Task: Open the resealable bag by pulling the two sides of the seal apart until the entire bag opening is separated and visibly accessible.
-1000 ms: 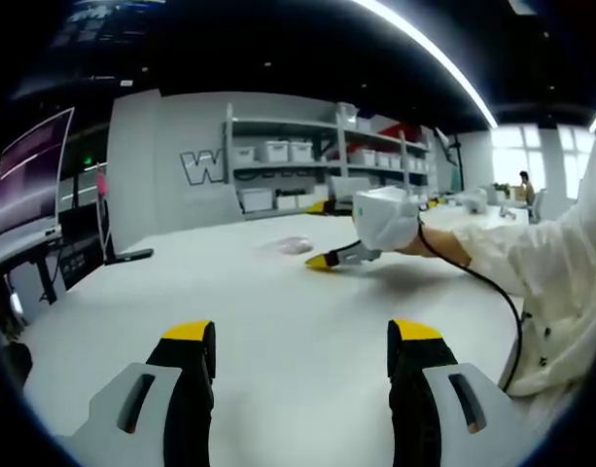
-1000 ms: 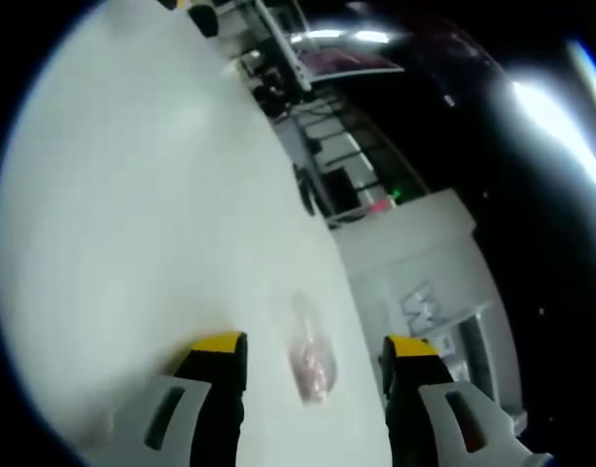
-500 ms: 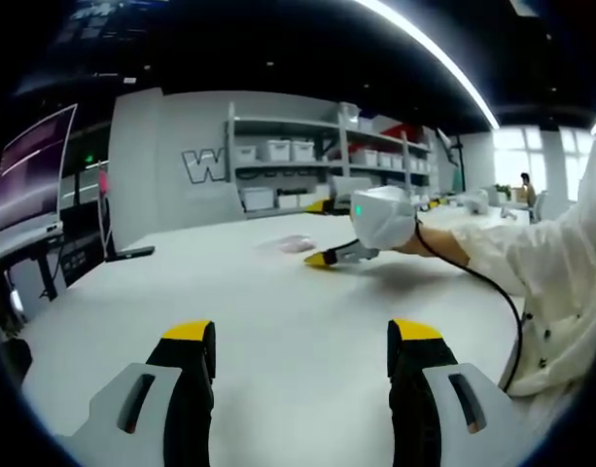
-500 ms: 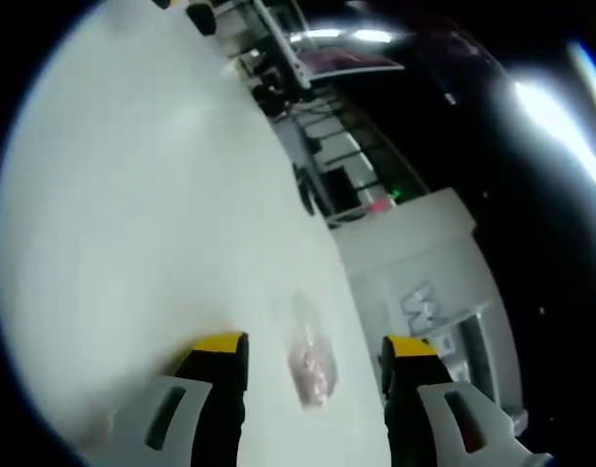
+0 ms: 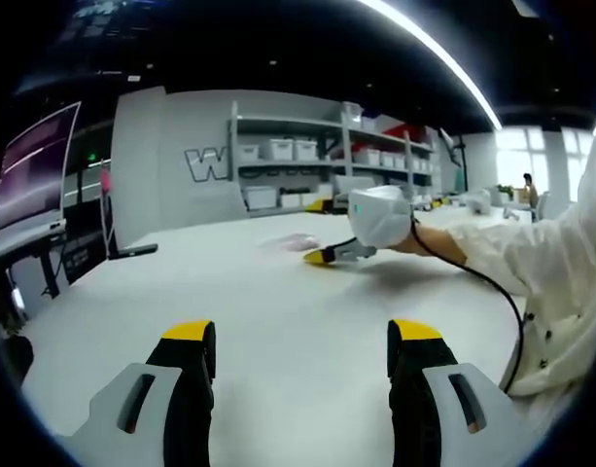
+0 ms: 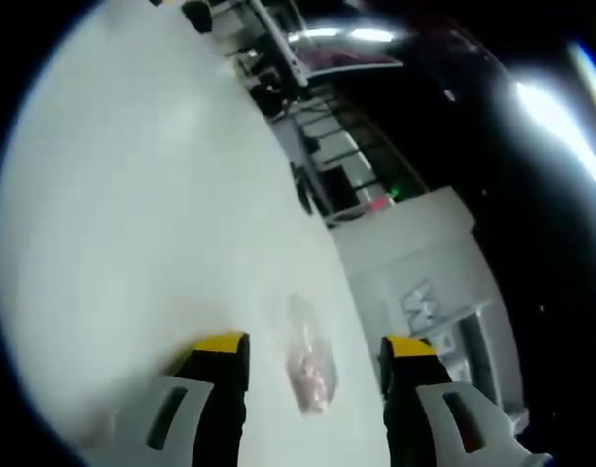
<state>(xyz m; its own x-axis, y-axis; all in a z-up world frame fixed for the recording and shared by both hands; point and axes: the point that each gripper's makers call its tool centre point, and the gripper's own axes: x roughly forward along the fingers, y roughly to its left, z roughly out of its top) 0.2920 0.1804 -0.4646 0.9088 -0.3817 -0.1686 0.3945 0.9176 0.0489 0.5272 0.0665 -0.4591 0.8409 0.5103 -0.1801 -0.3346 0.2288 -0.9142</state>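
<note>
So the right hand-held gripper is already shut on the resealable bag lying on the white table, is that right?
Not quite. In the right gripper view the right hand-held gripper is open, its jaws standing either side of the resealable bag, not closed on it. The bag does lie on the white table.

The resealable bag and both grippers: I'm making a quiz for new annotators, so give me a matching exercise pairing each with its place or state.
Things:
1. resealable bag
2. left gripper
3. right gripper
4. monitor

Places or states:
A. open, far from the bag
B. flat on the white table, untouched
C. off the table's edge, lit purple
D. open, jaws either side of the bag

Pairs: 1-B, 2-A, 3-D, 4-C
</note>
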